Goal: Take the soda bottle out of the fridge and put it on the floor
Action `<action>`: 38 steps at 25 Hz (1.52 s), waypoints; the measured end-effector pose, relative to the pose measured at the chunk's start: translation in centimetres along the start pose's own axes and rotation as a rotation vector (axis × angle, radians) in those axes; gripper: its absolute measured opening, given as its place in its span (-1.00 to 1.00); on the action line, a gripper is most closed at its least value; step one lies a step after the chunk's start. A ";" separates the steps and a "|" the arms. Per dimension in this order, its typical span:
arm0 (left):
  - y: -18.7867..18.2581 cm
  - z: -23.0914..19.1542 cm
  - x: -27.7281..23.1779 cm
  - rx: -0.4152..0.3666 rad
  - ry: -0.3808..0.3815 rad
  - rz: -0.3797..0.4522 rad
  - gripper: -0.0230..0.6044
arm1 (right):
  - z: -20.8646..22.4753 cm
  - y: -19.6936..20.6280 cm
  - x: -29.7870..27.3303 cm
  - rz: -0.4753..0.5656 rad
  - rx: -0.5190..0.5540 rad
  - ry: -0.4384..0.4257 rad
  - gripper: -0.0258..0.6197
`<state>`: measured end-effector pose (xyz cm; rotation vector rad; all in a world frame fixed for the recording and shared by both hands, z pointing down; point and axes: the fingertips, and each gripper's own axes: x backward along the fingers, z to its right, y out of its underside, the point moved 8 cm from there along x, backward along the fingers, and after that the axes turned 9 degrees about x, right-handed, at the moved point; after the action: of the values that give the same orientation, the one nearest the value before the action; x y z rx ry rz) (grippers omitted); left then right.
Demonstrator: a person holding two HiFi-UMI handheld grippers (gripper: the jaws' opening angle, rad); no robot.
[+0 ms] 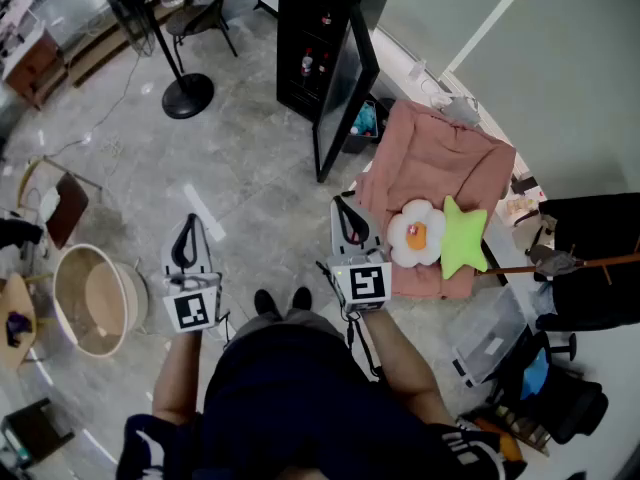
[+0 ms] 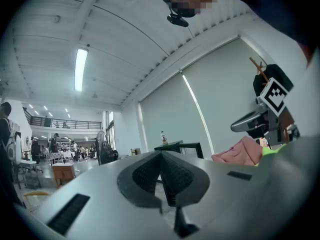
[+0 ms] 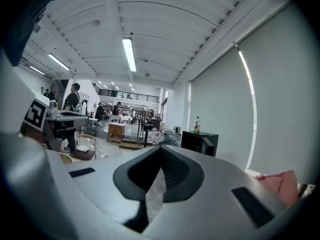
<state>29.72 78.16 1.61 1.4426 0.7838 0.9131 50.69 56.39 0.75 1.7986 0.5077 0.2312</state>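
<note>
Counting from the head view: two grippers, each with one marker cube, held side by side over the floor [image 1: 250, 168] and well apart from the fridge [image 1: 322, 28]. The left gripper [image 1: 189, 220] has its jaws together with nothing between them. The right gripper [image 1: 341, 202] likewise has its tips meeting and holds nothing.

One black fridge stands ahead, its single door [image 1: 345, 98] swung open. One bottle [image 3: 197, 124] shows in both gripper views, upright on the fridge's top. It is small and pale, with a darker label band round its middle. On the shelves inside are two small red-marked shapes [image 1: 308, 63], too small to tell whether they are bottles.

Beside the fridge is one pink cover [image 1: 440, 158] with two cushions on it, one flower [image 1: 416, 233] and one green star [image 1: 463, 236]. One round tub [image 1: 95, 298] sits at the left and one fan stand [image 1: 185, 93] further off.

No brand can be read: the bottle's label is too small, and the cubes carry only black-and-white square patterns.
</note>
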 end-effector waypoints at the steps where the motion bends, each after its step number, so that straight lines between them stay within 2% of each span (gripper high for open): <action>1: 0.1 0.0 -0.1 0.001 -0.001 -0.001 -0.85 | 0.0 0.0 -0.1 -0.001 0.002 -0.001 -0.87; 20: 0.6 0.5 -0.8 0.004 0.022 -0.005 -0.85 | -0.4 -0.1 -0.6 0.017 0.045 -0.017 -0.86; 34: 1.6 1.1 -1.4 0.029 0.097 -0.056 -0.83 | -0.7 0.3 -0.4 0.024 0.009 -0.046 -0.86; 35: 1.6 1.1 -1.4 0.033 0.102 -0.059 -0.81 | -0.7 0.2 -0.4 0.026 0.004 -0.049 -0.86; 38: 1.8 1.1 -1.8 0.045 0.118 -0.075 -0.48 | -0.6 0.1 -0.3 0.031 0.013 -0.057 -0.86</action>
<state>29.79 75.93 3.24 1.3987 0.9457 0.9350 50.19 56.78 1.10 1.8215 0.4422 0.1976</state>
